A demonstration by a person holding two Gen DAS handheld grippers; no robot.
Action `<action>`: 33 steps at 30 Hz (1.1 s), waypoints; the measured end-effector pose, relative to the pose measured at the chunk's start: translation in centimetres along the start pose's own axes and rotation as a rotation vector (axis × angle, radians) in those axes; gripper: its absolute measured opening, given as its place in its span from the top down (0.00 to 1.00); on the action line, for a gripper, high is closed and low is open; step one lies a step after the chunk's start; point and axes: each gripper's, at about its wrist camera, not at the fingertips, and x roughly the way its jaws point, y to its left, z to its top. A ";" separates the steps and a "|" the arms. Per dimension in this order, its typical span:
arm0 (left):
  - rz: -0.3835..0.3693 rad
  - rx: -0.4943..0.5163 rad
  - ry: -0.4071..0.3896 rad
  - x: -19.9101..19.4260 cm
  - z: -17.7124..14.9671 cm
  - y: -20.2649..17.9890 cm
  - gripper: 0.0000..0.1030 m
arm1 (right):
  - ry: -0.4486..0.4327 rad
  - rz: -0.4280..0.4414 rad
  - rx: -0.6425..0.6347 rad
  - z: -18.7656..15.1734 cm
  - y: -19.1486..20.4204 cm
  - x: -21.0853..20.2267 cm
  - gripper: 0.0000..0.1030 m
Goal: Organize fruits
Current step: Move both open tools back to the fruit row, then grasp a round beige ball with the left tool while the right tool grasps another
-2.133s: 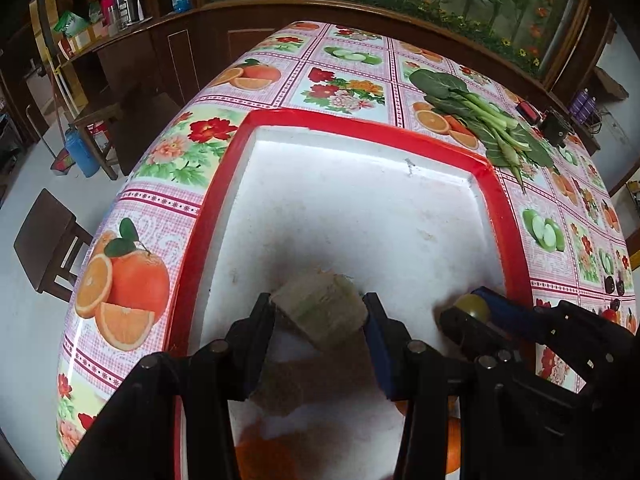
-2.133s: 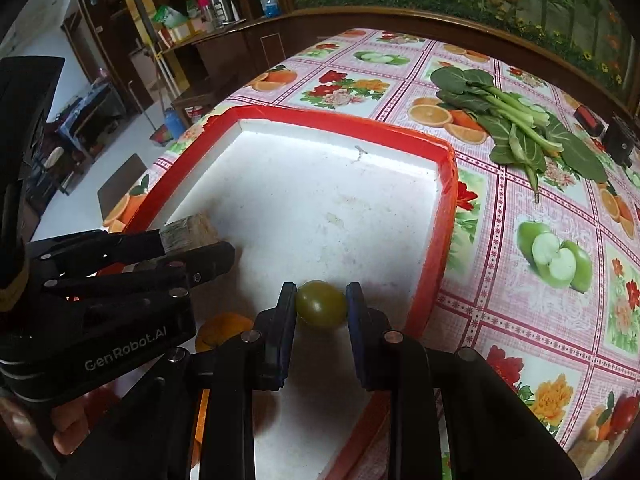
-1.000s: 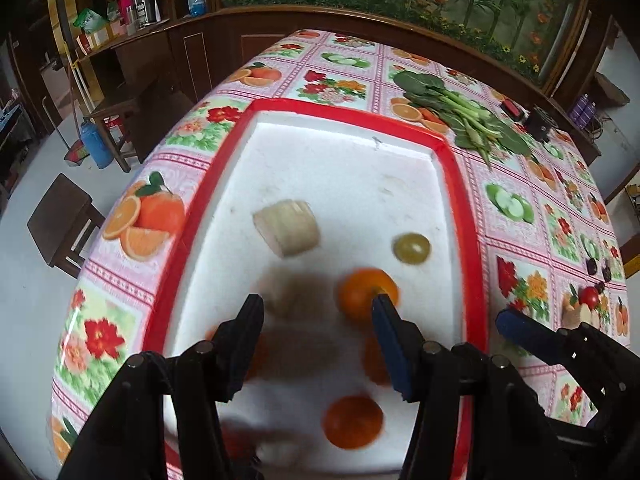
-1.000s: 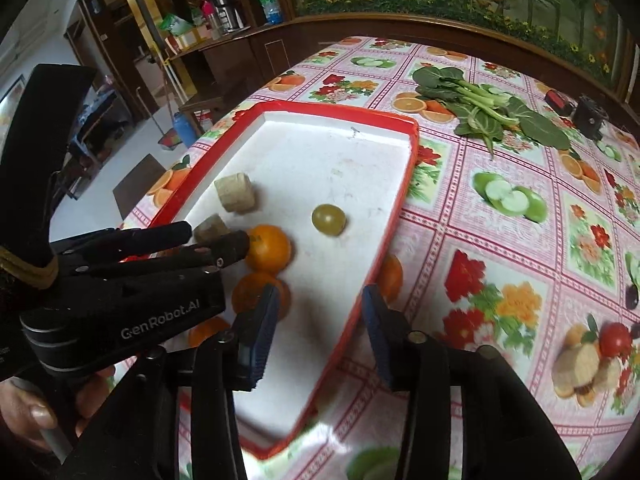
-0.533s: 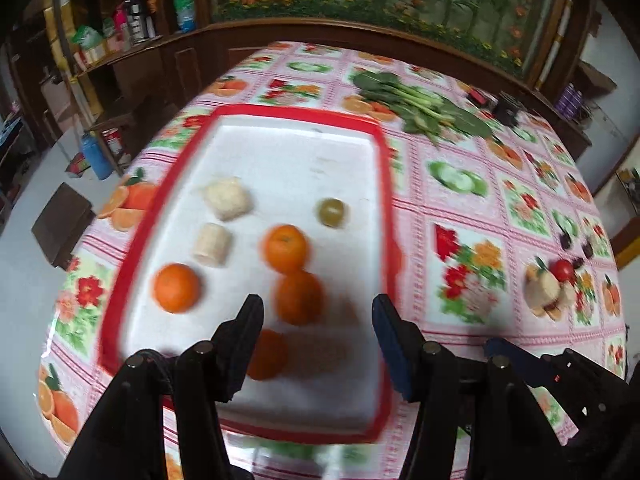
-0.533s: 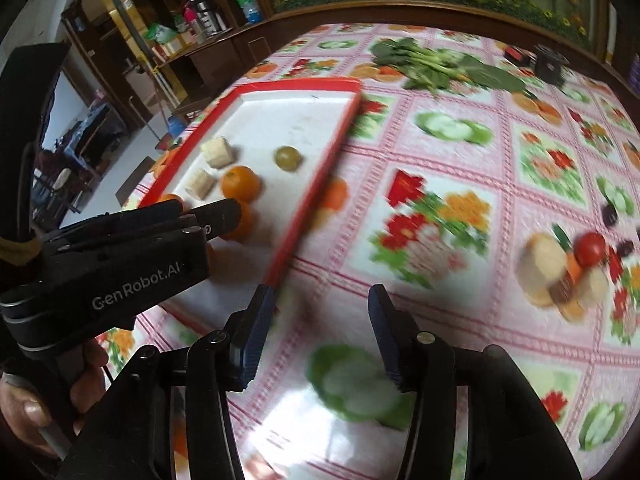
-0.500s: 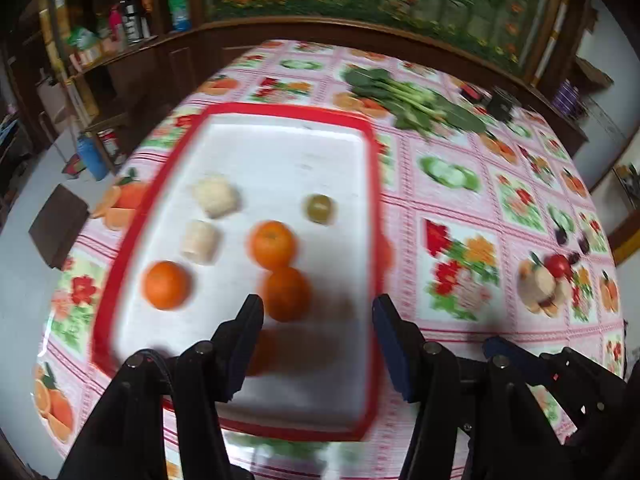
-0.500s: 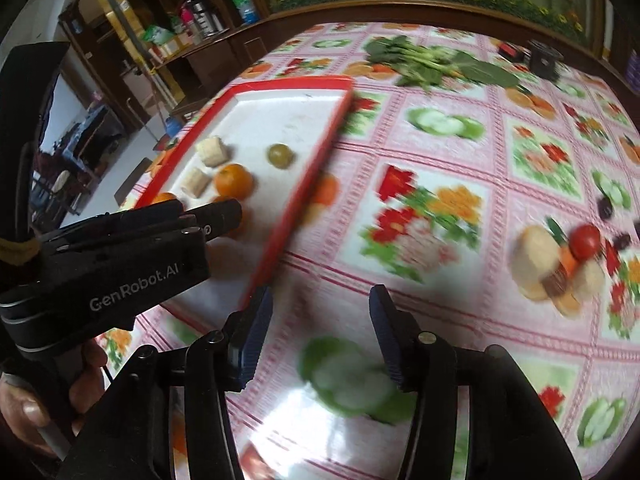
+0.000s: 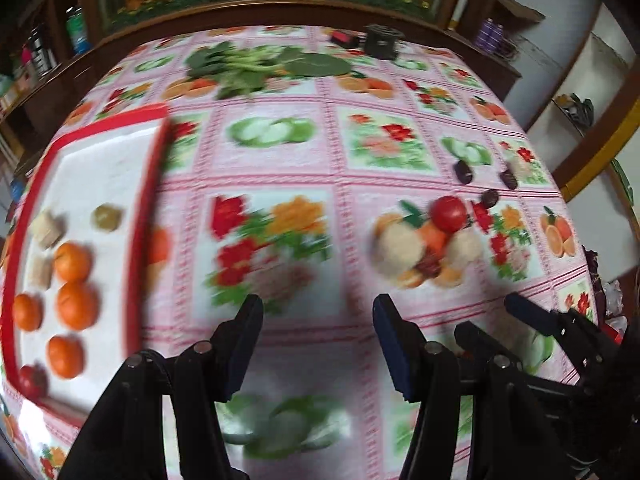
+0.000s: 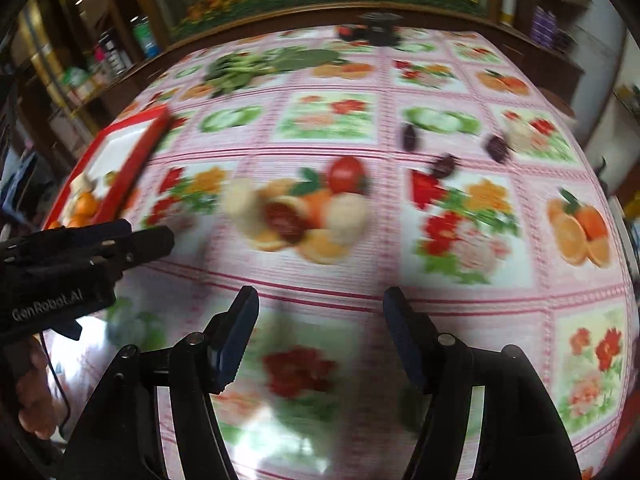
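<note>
The red-rimmed white tray (image 9: pixel 150 184) lies at the left with several oranges (image 9: pixel 76 306), a green fruit (image 9: pixel 106 218), beige chunks (image 9: pixel 48 228) and a small red fruit (image 9: pixel 32 380). A loose heap sits on the tablecloth: a red tomato (image 9: pixel 448 214), beige chunks (image 9: pixel 400 252) and dark dates (image 9: pixel 464 172). In the right wrist view the same tomato (image 10: pixel 346 172) and dates (image 10: pixel 444 166) are blurred. My left gripper (image 9: pixel 316 312) hovers just short of the heap, jaws opening, nothing between them. My right gripper (image 10: pixel 320 300) is beside it, jaws opening, also empty.
Leafy greens (image 9: pixel 256 66) and a small black box (image 9: pixel 382 42) lie at the far side of the table. A hand (image 10: pixel 32 400) holds the left gripper (image 10: pixel 148 240). The wooden table rim (image 9: pixel 496 68) curves round the back right, with shelves beyond.
Both grippers have swung right, from above the tray to over the tablecloth near the heap. The tray has slid to the left of both views. The right jaws stand wider apart.
</note>
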 end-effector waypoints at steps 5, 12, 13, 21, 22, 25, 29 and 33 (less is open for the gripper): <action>0.000 -0.003 -0.009 1.4 1.3 -2.4 0.33 | 0.007 0.012 0.071 -0.3 -3.5 -0.2 0.37; 0.016 -0.072 0.011 3.8 2.3 -2.6 0.31 | 0.008 0.034 0.099 -0.5 -5.4 -0.3 0.37; 0.021 -0.088 0.001 3.8 2.3 -2.5 0.31 | 0.005 0.034 0.098 -0.4 -5.5 -0.3 0.37; 0.021 -0.136 -0.006 4.4 2.2 -1.6 0.38 | -0.050 0.070 0.052 1.9 -5.1 0.6 0.37; 0.022 -0.128 -0.006 4.4 2.2 -1.6 0.38 | -0.045 0.089 0.043 2.3 -4.8 1.1 0.37; 0.022 -0.113 -0.010 4.3 2.1 -1.6 0.38 | -0.031 0.096 0.003 3.0 -3.9 2.3 0.37; 0.034 -0.069 -0.020 4.4 1.8 -2.0 0.38 | -0.053 0.061 -0.088 3.4 -2.6 3.0 0.55; 0.049 -0.038 -0.048 4.3 1.4 -2.1 0.40 | -0.060 0.019 -0.173 3.5 -1.7 3.4 0.71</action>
